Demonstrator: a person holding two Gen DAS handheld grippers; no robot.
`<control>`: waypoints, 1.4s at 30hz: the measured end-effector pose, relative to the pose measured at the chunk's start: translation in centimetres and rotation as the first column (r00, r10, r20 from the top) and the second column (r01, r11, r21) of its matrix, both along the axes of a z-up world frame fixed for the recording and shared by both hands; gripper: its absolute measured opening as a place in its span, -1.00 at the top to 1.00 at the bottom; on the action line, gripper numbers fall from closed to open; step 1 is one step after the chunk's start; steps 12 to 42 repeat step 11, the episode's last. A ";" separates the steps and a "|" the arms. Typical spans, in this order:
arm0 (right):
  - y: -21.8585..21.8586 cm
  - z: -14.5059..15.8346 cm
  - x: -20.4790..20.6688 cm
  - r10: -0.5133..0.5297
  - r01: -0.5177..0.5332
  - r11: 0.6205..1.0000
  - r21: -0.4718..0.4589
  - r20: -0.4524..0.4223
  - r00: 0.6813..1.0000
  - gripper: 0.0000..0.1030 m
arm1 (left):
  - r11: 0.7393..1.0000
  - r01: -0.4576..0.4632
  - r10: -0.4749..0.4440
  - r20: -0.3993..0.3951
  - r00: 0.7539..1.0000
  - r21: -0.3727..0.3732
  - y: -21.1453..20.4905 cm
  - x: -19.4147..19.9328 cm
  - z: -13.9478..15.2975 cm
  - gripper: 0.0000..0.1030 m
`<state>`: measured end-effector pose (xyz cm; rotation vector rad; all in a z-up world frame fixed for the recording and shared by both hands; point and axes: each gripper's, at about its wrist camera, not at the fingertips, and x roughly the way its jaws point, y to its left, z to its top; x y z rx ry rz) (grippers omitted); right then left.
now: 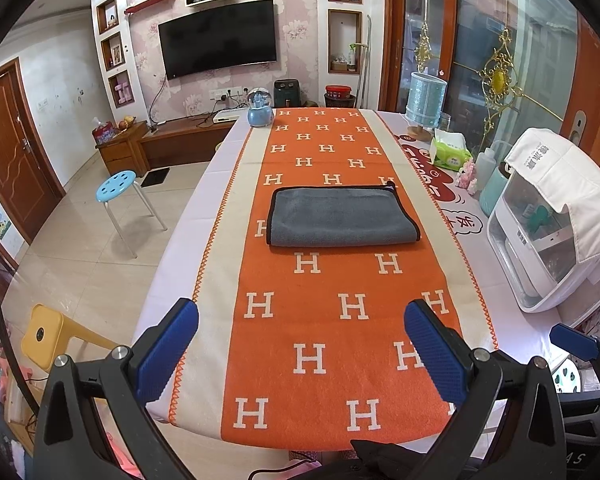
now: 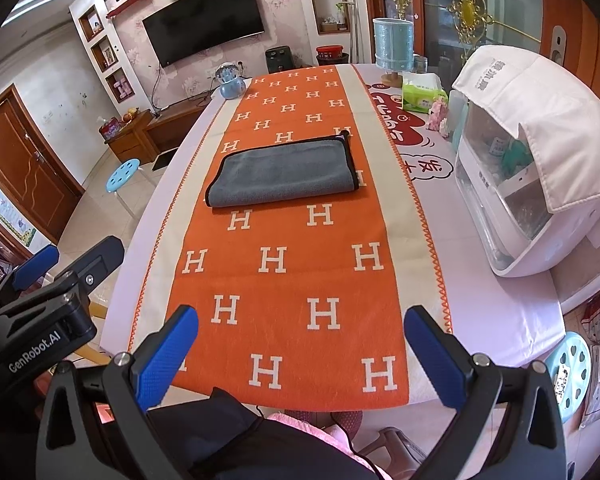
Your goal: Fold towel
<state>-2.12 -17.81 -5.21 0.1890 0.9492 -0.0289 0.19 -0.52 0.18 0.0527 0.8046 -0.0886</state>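
Note:
A grey towel [image 1: 342, 216] with black trim lies folded flat on the orange H-patterned runner [image 1: 300, 360] in the middle of the table; it also shows in the right wrist view [image 2: 284, 172]. My left gripper [image 1: 300, 316] is open and empty, held above the table's near end, well short of the towel. My right gripper [image 2: 300, 320] is open and empty, also at the near end, to the right of the left one. The left gripper shows at the left edge of the right wrist view [image 2: 40, 272].
A white appliance [image 1: 540, 232] under a white cloth stands at the table's right edge. A tissue pack [image 1: 450, 152], a blue lamp [image 1: 424, 100] and a blue snow globe [image 1: 260, 108] stand farther back. Stools [image 1: 116, 188] stand on the floor at the left.

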 end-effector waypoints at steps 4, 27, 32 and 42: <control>0.0 0.0 0.0 -0.001 0.001 1.000 0.001 -0.001 1.000 -1.00 | 1.000 -0.001 0.001 -0.001 1.000 0.001 0.1 -0.1 0.0 -0.99; 0.1 -0.5 -0.2 -0.002 0.002 1.000 0.003 -0.005 1.000 -1.00 | 1.000 -0.002 0.002 -0.006 1.000 0.006 0.1 0.0 -0.1 -0.99; 0.1 -0.5 -0.2 -0.002 0.002 1.000 0.003 -0.005 1.000 -1.00 | 1.000 -0.002 0.002 -0.006 1.000 0.006 0.1 0.0 -0.1 -0.99; 0.1 -0.5 -0.2 -0.002 0.002 1.000 0.003 -0.005 1.000 -1.00 | 1.000 -0.002 0.002 -0.006 1.000 0.006 0.1 0.0 -0.1 -0.99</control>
